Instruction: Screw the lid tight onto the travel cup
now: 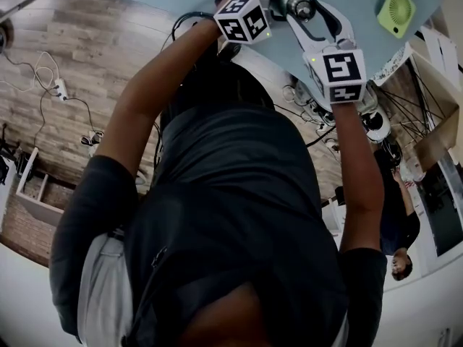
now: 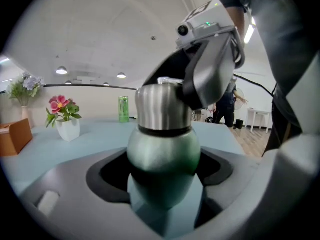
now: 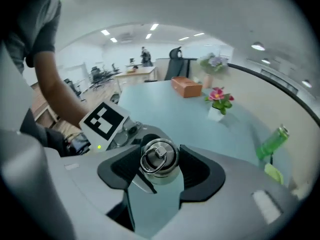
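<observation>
My left gripper [image 2: 162, 181] is clamped round the green body of the cup [image 2: 162, 151], held upright over the pale blue table [image 2: 90, 134]; my right gripper [image 3: 159, 170], straight above the cup, is clenched on the steel lid [image 3: 159, 156] sitting on the cup's neck.

Heavy fisheye on all three views, black corners, bent edges. Head view's dim, the shirt [image 1: 239, 215] nearly black. Gripper views are bright from ceiling lights [image 3: 152, 27], with a soft sheen on the travel cup [image 2: 162, 149].
</observation>
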A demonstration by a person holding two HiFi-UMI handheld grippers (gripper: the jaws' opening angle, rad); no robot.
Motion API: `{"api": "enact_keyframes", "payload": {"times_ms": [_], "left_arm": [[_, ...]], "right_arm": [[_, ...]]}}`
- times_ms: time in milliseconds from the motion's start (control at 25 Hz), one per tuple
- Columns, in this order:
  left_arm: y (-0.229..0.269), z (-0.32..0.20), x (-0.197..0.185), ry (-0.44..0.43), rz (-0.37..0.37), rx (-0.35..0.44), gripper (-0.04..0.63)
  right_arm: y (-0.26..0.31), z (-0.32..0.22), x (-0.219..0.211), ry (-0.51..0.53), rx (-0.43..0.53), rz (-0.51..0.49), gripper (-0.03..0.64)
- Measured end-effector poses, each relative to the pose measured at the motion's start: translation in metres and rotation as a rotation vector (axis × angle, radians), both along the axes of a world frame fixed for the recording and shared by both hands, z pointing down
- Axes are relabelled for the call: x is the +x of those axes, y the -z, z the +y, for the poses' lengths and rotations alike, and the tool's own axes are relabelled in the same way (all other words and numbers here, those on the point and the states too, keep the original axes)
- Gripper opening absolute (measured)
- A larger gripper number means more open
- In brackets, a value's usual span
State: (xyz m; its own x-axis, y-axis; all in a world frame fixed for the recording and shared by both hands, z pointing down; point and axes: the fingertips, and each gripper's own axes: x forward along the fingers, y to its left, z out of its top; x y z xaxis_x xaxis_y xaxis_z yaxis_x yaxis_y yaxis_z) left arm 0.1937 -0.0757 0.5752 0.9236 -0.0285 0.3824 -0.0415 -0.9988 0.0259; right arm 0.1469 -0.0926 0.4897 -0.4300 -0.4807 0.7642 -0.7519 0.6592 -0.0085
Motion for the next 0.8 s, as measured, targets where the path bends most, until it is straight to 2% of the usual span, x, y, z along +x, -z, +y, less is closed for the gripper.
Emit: {"api": "enact_keyframes", "payload": {"times_ms": [160, 240, 360, 640, 720, 800], "left_arm": [[0.0007, -0.0010, -0.0008, 0.008, 0.003, 0.001, 0.420], [0.0011, -0.0012, -0.0010, 0.012, 0.002, 0.001, 0.420], [0.0007, -0.0008, -0.0008, 0.013, 0.002, 0.002, 0.420], [0.0011, -0.0010, -0.0024, 0.012, 0.003, -0.002, 0.420], [0.0009, -0.0010, -0.0023, 0.012, 0.004, -0.004, 0.420], [0.0007, -0.0010, -0.0019, 0.012, 0.004, -0.007, 0.420]], "right_arm": [[0.0018, -0.0035, 0.0055, -0.269, 0.062, -0.053, 0.235], [0.0024, -0.0037, 0.0068, -0.349, 0.080, -0.057, 0.235], [0.0024, -0.0030, 0.0084, -0.404, 0.096, -0.064, 0.235], [0.0023, -0.0031, 0.0054, -0.373, 0.094, -0.061, 0.235], [0.0009, -0.0013, 0.0033, -0.297, 0.063, -0.039, 0.235], [0.0031, 0.0005, -0.0003, -0.161, 0.024, -0.004, 0.238]]}}
